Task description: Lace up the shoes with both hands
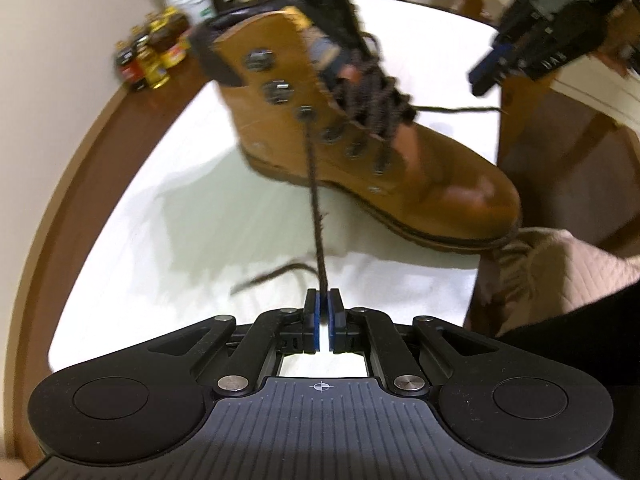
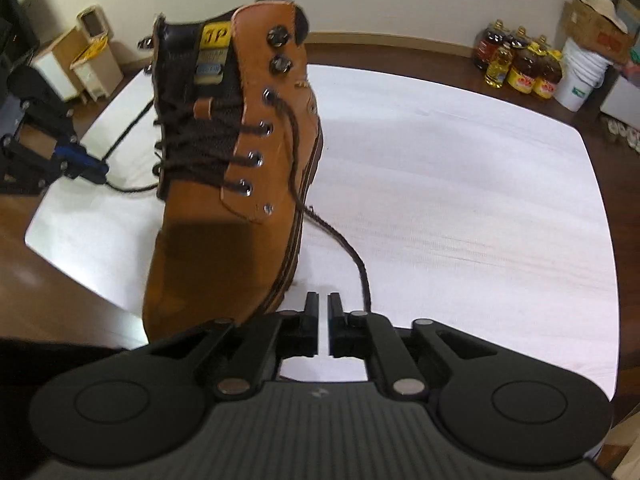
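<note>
**Tan boot half-laced on the white table**

The tan leather lace-up boot (image 1: 360,128) stands on the white tabletop (image 1: 208,208), its dark brown lace (image 1: 314,200) crossed through the lower eyelets. The left gripper (image 1: 322,300) pinches one lace end, drawn taut. Only the right view shows the right gripper (image 2: 323,300), slightly parted, empty, the other lace end beside it.

The boot (image 1: 360,128) looks motion-blurred in the left wrist view. Beside it, the bottle (image 1: 154,60) labels are unreadable. The right gripper (image 2: 323,300) body hides the boot's toe.

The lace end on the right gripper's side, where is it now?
In the right wrist view, the lace end lies loose on the white table, just right of the right gripper and beside the boot's sole, outside its jaws.
</note>
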